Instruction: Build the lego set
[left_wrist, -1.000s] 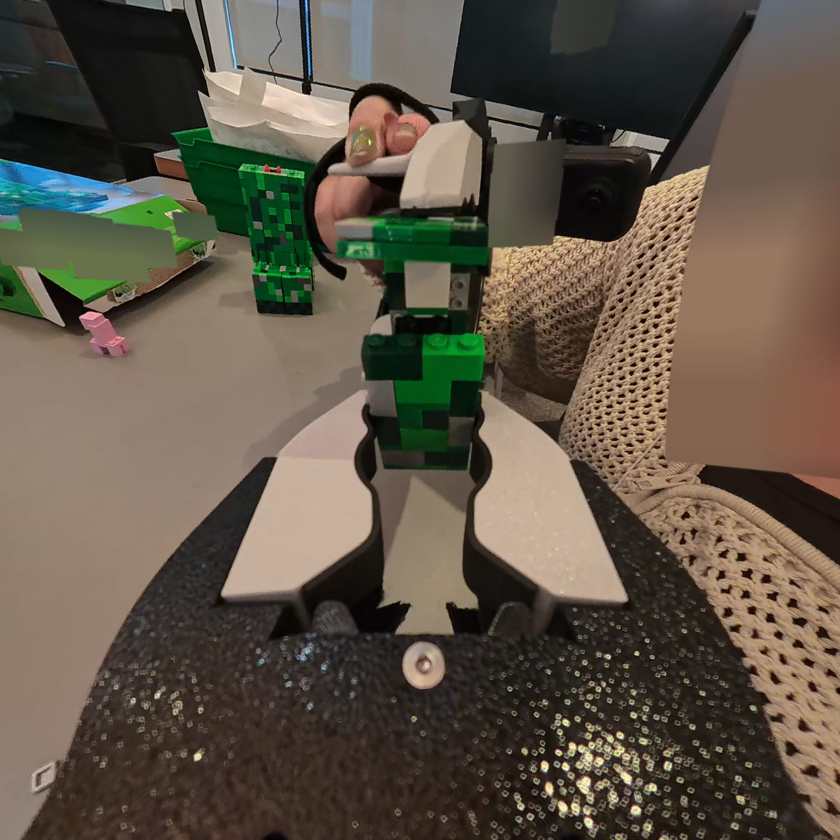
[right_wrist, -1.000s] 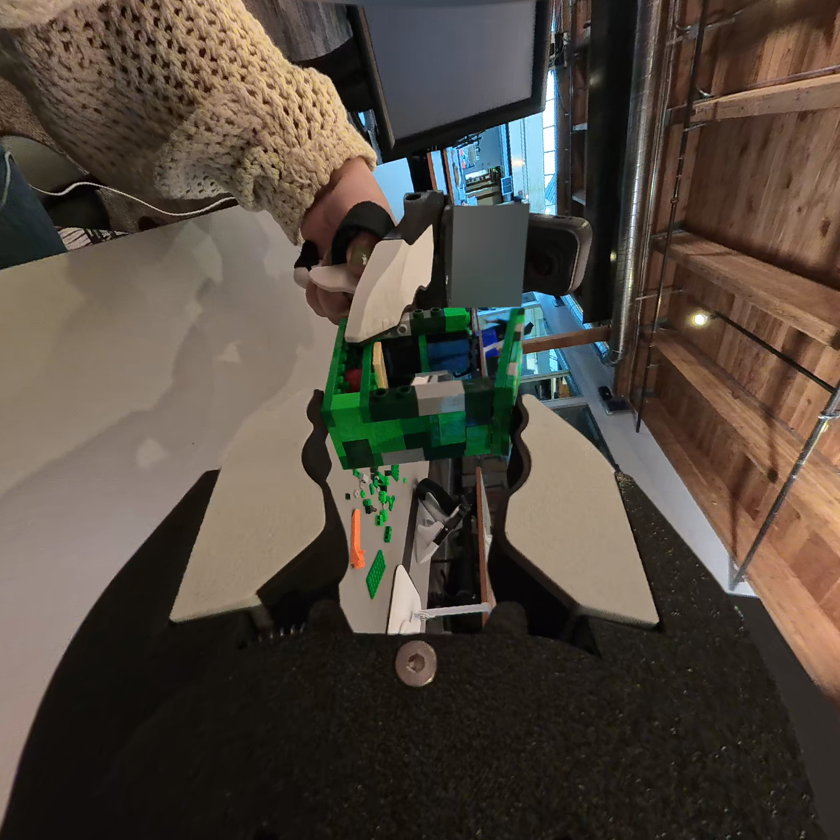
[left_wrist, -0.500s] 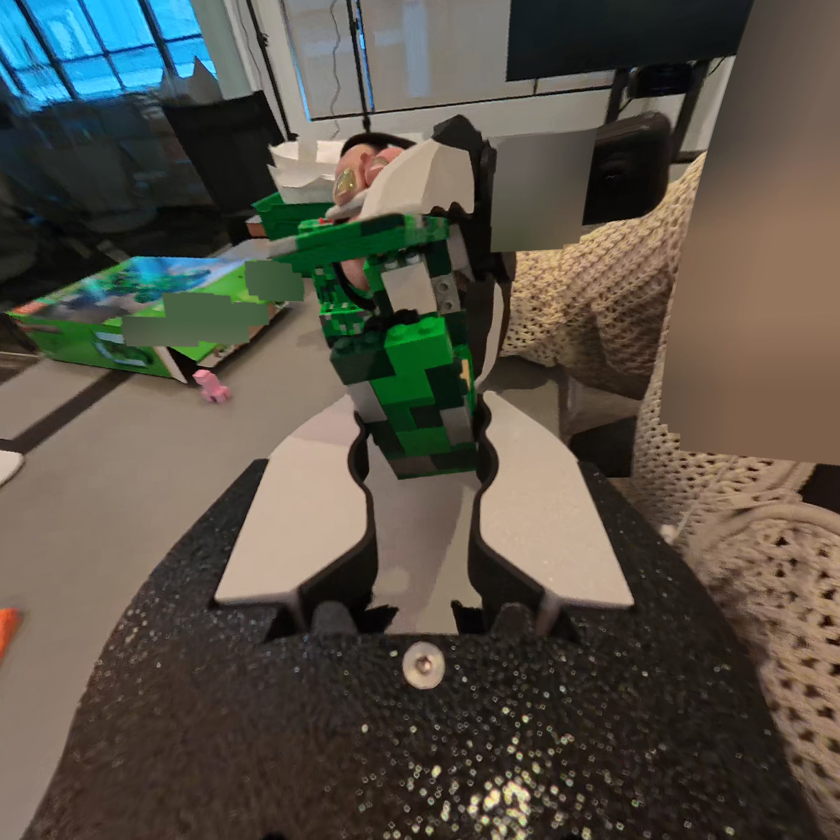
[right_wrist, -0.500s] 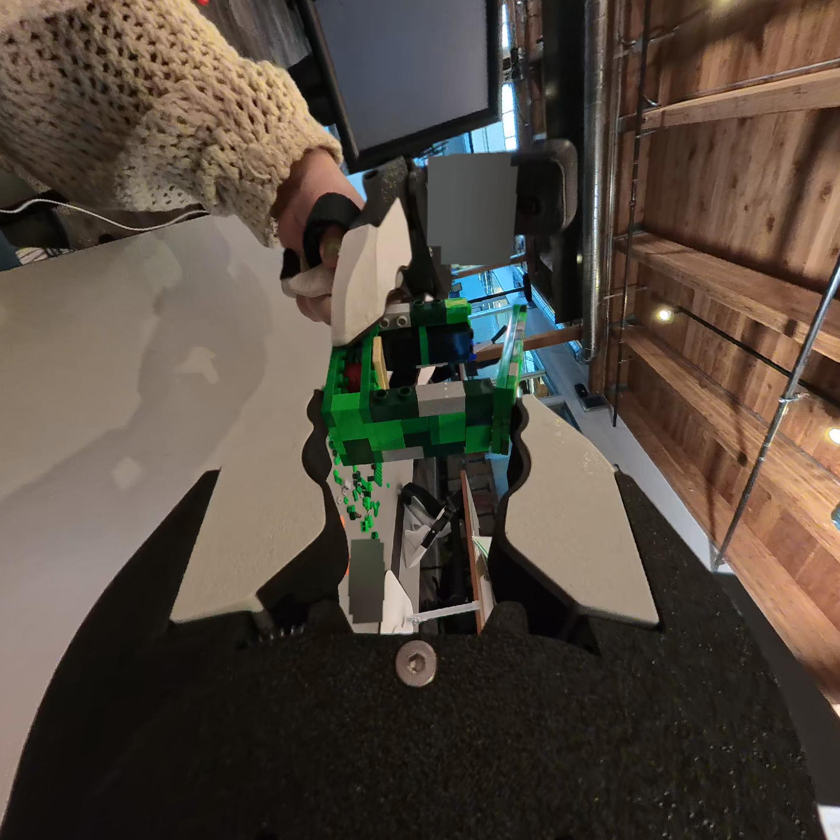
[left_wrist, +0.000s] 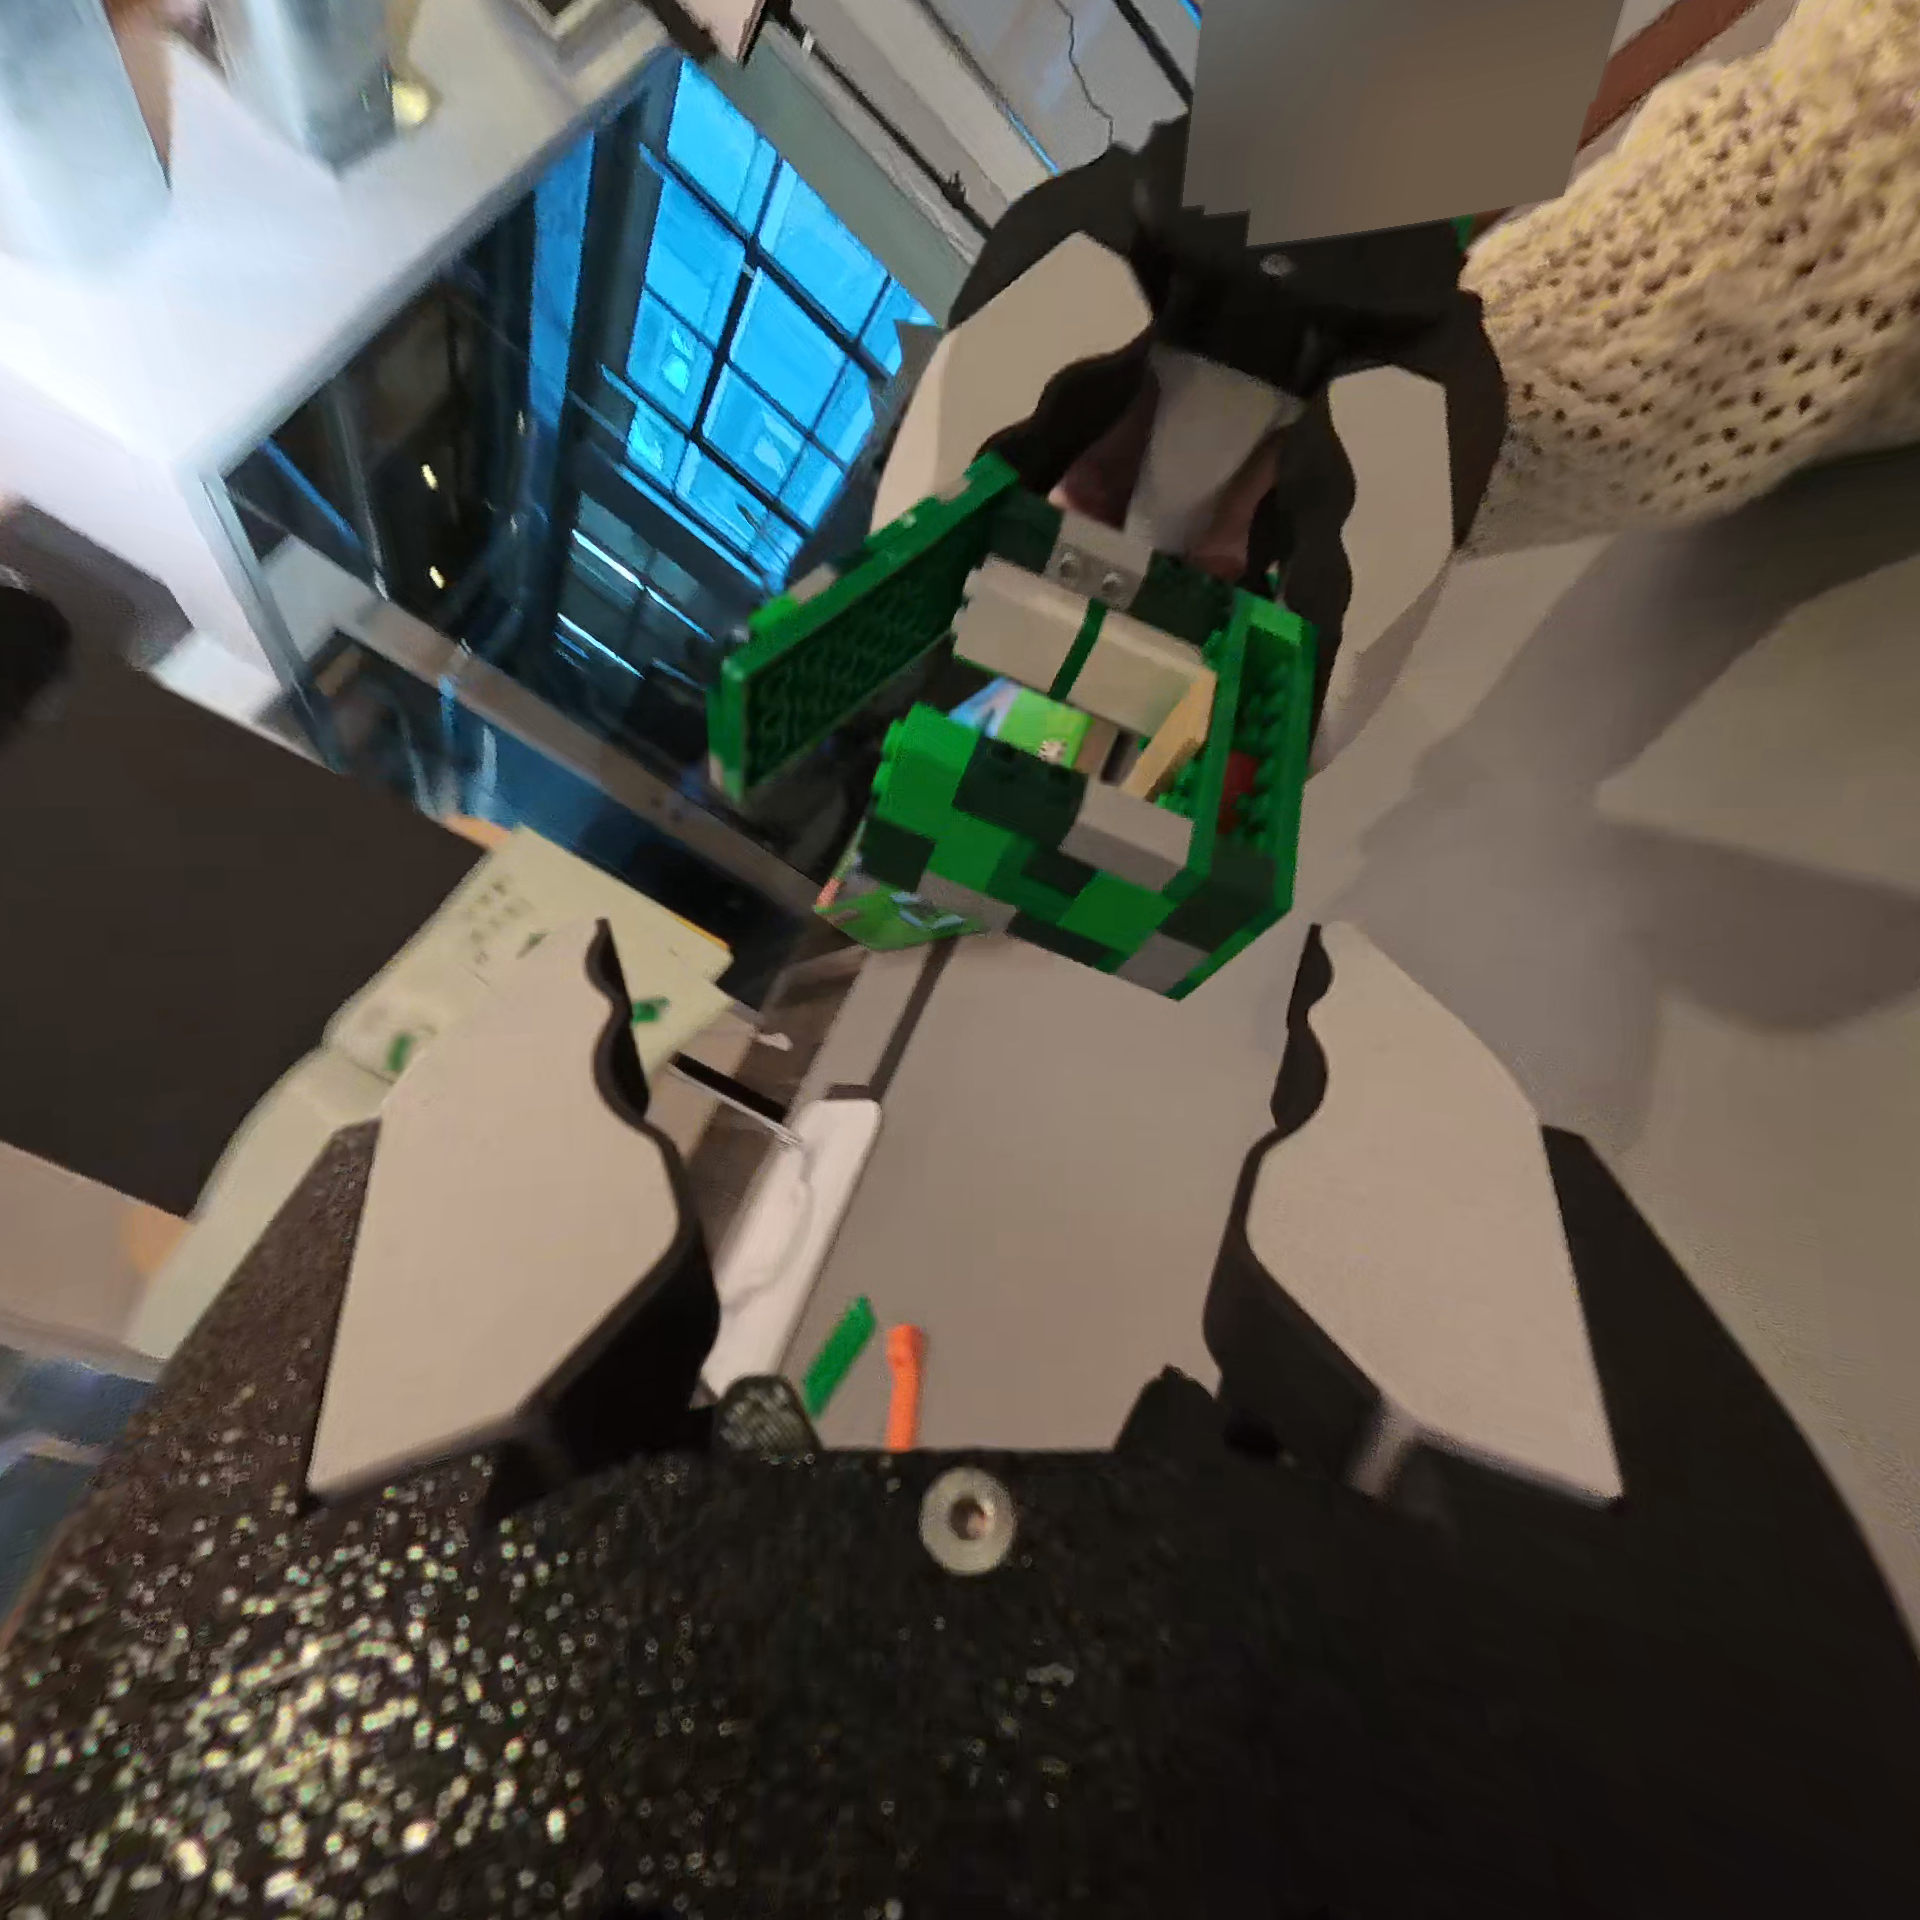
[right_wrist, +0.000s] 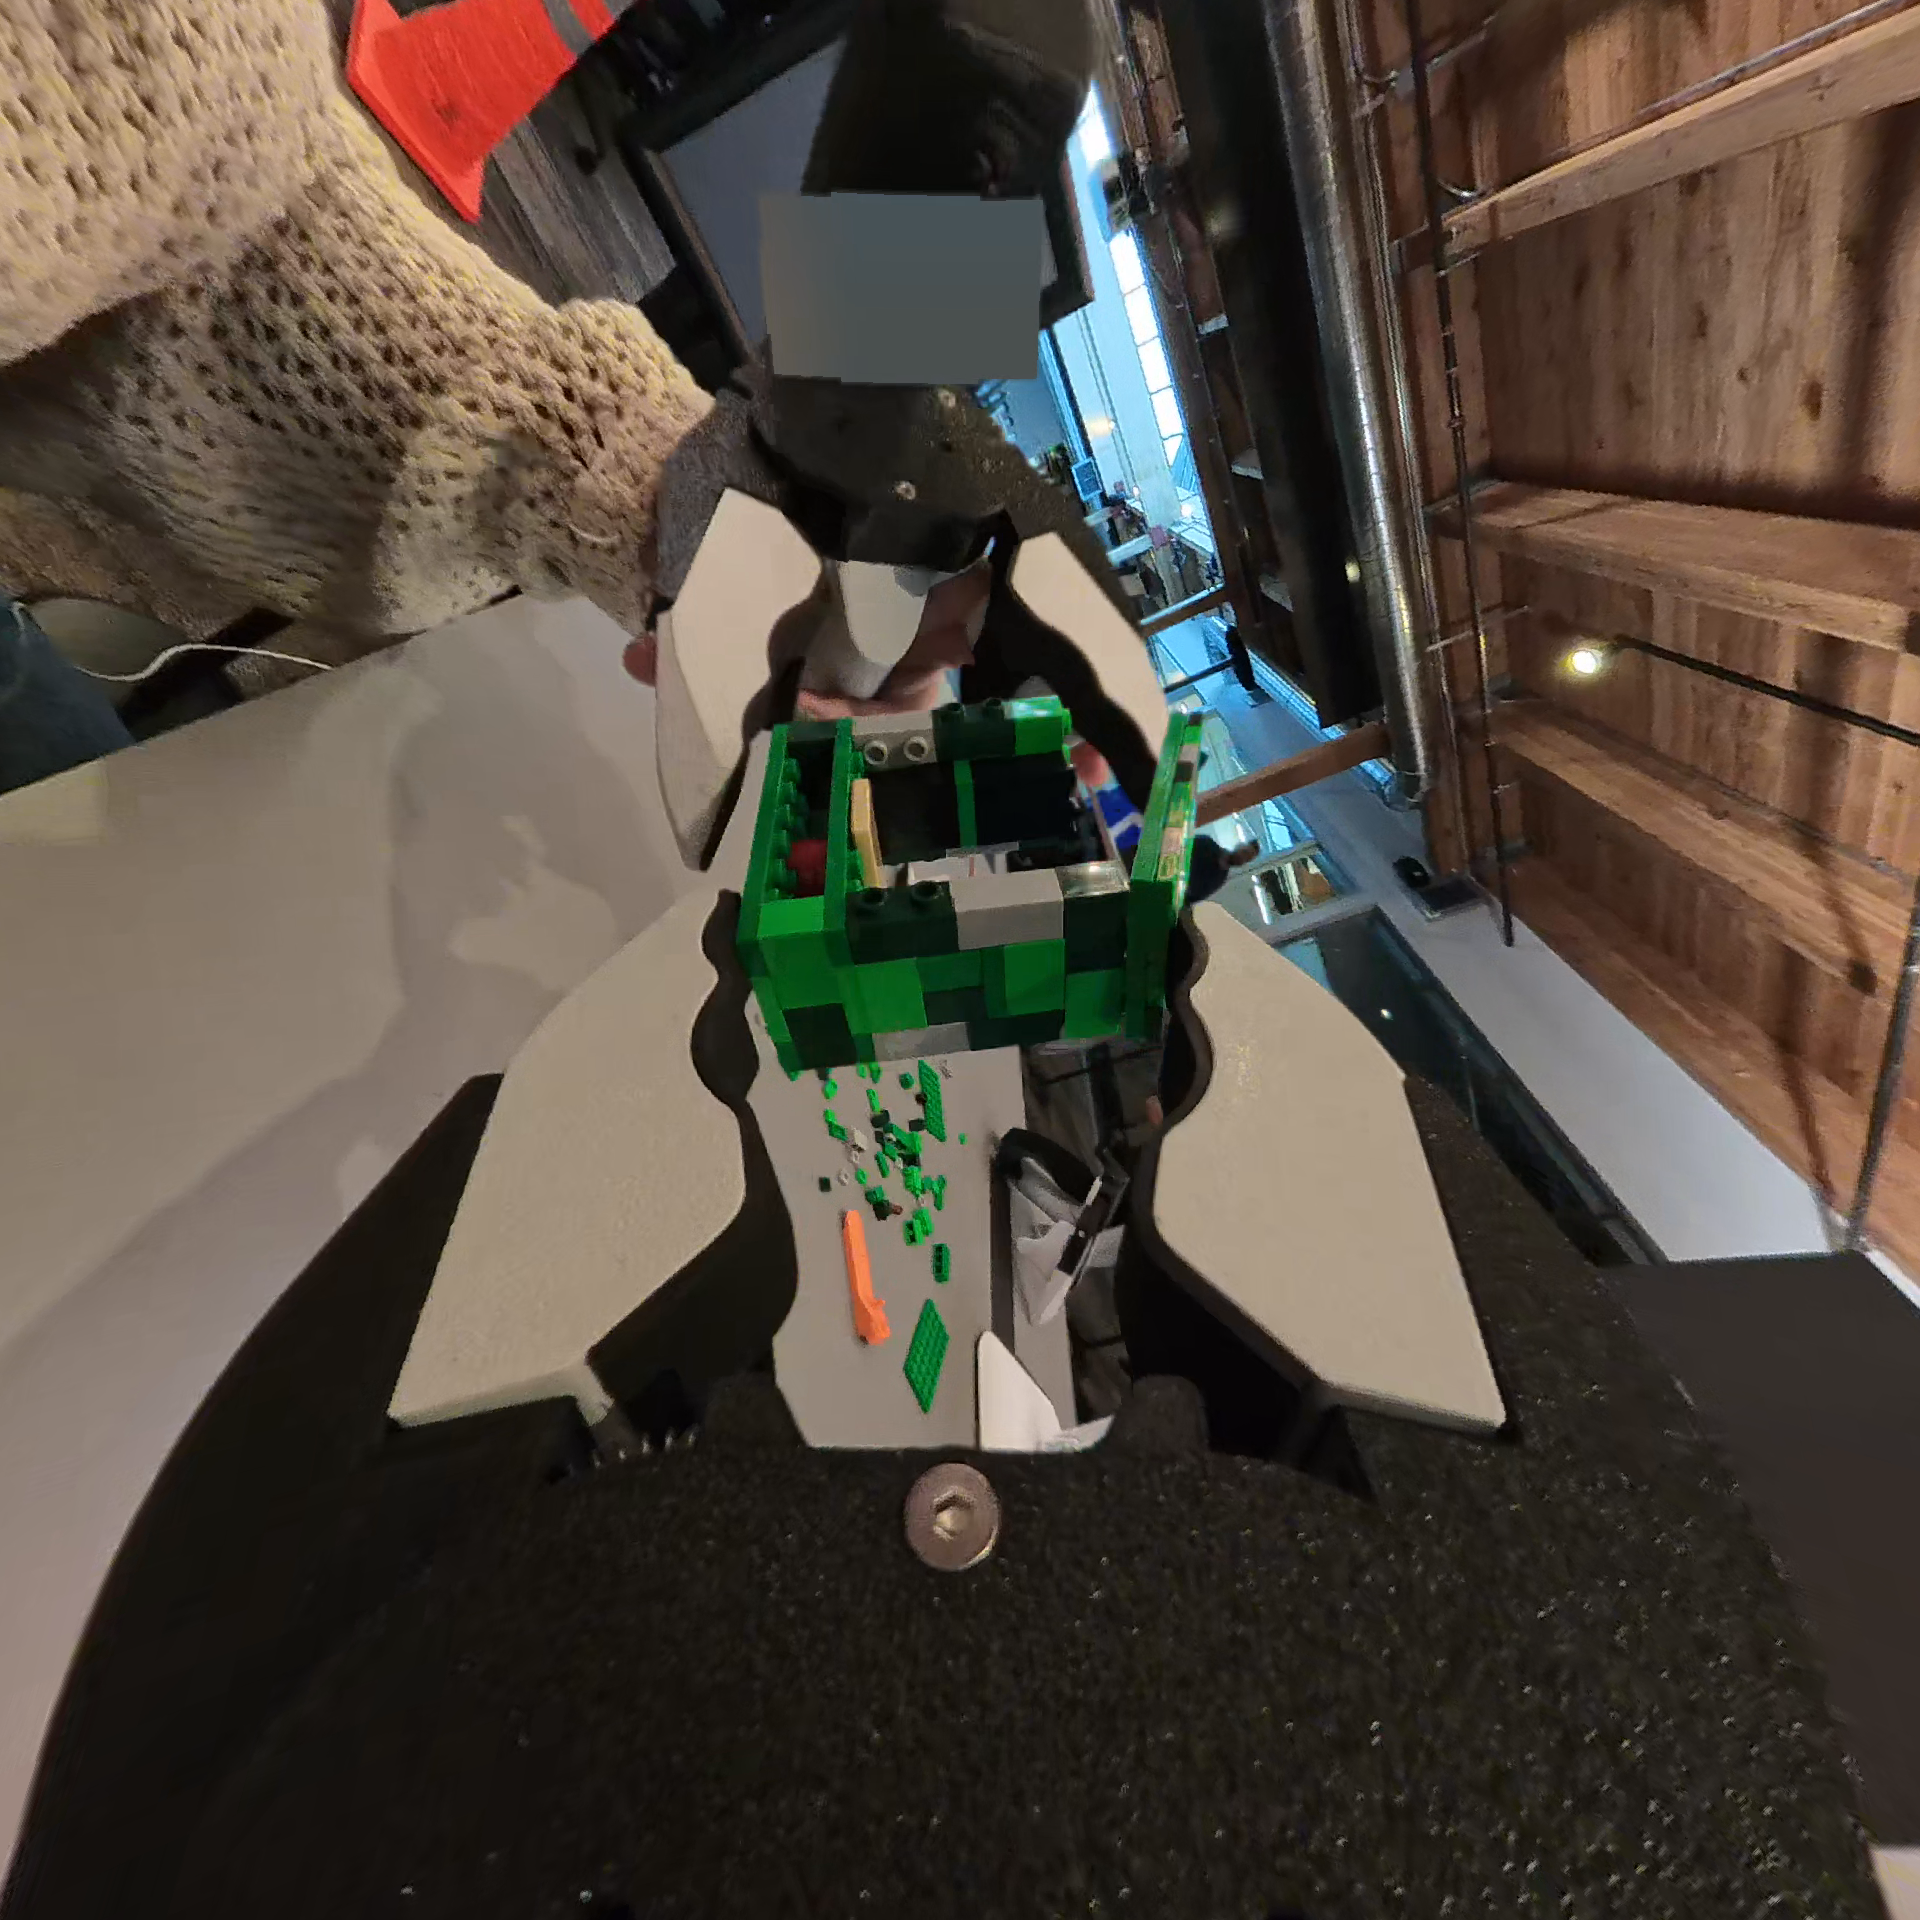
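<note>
Clamping the studded green box (right_wrist: 951, 935), right tool (right_wrist: 951, 971) grips.

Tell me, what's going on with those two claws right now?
Right gripper shut on green build, held above table. Left gripper open, off the build. Loose bricks below; nothing in the way.

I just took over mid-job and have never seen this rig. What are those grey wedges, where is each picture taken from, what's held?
No robot arm: a person holds a two-finger gripper in each hand; the grey wedges are its fingers, filmed by a camera behind them. The right wrist view shows the right gripper clamped on the green lego build, over the grey table. The left wrist view shows the left gripper open, facing it from the other side. On the table lie loose green pieces, an orange tool and a green plate.
</note>
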